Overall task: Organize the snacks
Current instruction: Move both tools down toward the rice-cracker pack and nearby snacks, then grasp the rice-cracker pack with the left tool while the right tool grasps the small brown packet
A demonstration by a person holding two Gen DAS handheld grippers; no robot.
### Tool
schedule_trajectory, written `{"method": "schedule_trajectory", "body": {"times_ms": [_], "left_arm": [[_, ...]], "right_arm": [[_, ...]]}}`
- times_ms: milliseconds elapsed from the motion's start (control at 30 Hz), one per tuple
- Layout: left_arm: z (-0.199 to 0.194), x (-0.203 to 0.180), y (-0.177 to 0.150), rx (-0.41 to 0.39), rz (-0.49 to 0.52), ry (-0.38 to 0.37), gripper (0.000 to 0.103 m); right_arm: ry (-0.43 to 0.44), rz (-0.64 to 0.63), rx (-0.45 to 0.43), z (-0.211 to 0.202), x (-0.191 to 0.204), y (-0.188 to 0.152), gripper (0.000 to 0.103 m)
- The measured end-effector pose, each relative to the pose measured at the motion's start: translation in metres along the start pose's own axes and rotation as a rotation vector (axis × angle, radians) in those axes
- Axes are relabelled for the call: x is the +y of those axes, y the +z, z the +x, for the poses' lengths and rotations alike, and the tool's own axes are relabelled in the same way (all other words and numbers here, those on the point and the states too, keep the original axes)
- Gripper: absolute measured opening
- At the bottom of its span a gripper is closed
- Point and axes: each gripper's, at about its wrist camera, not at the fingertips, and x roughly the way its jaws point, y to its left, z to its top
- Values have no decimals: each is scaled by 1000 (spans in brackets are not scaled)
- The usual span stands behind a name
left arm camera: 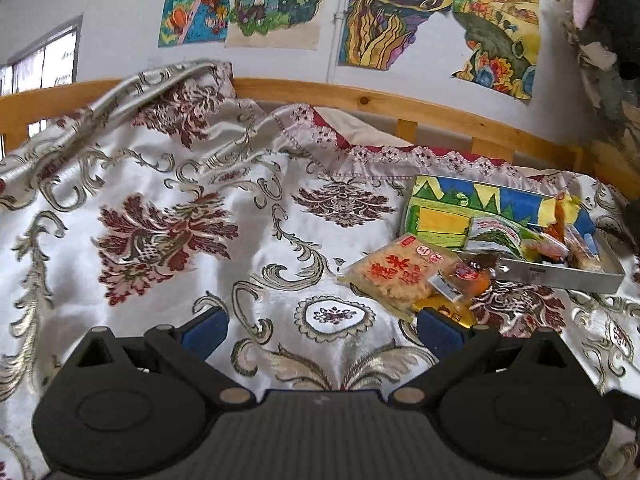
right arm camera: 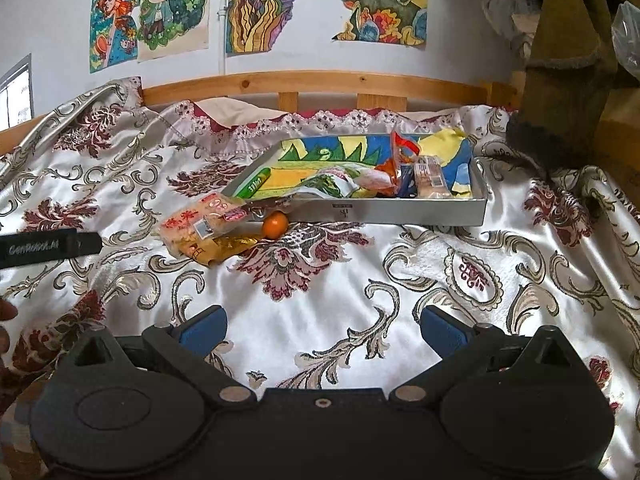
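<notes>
A shallow metal tray (right arm camera: 400, 213) lined with a painted picture lies on the patterned bedspread and holds several snack packets (right arm camera: 430, 180). Left of its front corner lie a clear rice cracker packet (right arm camera: 192, 228), a gold wrapper (right arm camera: 224, 250) and a small orange sweet (right arm camera: 275, 225). The left wrist view shows the same cracker packet (left arm camera: 394, 276), the sweet (left arm camera: 468, 276) and the tray (left arm camera: 560, 278) at the right. My left gripper (left arm camera: 322, 334) is open, just left of the packet. My right gripper (right arm camera: 322, 332) is open over bare cloth, well short of the tray.
A wooden bed rail (right arm camera: 320, 84) runs behind the bedspread, with paintings (right arm camera: 276, 4) on the wall above. A bunched fold of cloth (left arm camera: 120, 96) rises at the back left. Dark fabric (right arm camera: 560, 80) hangs at the right. The left gripper's body (right arm camera: 48, 246) enters from the left.
</notes>
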Motion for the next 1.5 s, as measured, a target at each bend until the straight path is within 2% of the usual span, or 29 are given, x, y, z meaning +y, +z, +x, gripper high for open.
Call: {"method": "schedule_trajectory", "body": {"times_ms": [167,300,433,633,867,1033,1200,1500], "left_arm": [[26,4,11,19,-41,8,103],[45,8,24,42,-73,-33,103],[61,11,35,51,-76,-65,103],[78,12,46,48,-57,-58,103],[94,26,43,70,-140,-104,103],[102,27,41,68,-110,-114,103],[114,31,34,103,-175,-180,103],[115,27,29,81,-139,-149,103]], "right_arm": [[7,-14,10,6,1,-2,102],[1,-29,10,12,2,3,102],[-14,-58,-21,19,7,17,102],[1,-89,-48,39,21,45,102],[26,-82,-43,66,33,60,102],[18,-118,-28,85,38,61,102],[54,-106,-5,106,37,72,102],[167,-72,59,145,56,81,102]]}}
